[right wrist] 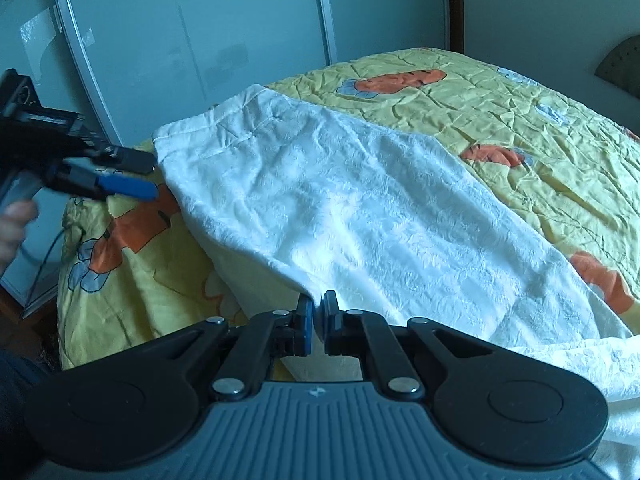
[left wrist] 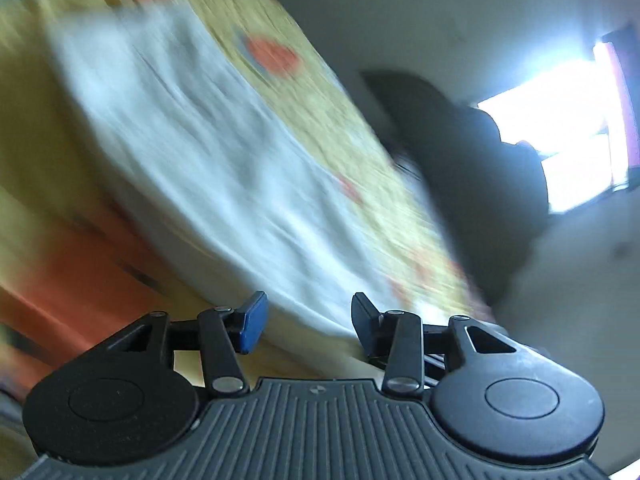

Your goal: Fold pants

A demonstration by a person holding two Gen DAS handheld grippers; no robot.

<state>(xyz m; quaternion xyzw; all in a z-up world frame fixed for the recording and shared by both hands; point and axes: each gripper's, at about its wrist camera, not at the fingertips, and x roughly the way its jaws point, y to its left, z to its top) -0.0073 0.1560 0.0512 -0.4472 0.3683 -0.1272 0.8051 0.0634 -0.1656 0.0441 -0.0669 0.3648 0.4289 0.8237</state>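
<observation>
The white pants (right wrist: 352,208) lie spread on a bed covered by a yellow bedspread (right wrist: 520,120) with orange flowers. The right claw (right wrist: 318,320) is pressed together and pinches the near edge of the pants. The left claw (left wrist: 308,320) is spread, with nothing between its fingers, just beside the far corner of the pants.

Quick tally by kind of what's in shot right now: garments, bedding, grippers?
Garments: 1, the white pants
Bedding: 1, the yellow flowered bedspread
Grippers: 2, the left gripper, open beside the pants, and the right gripper, shut on the pants' near edge
Total: 4
</observation>
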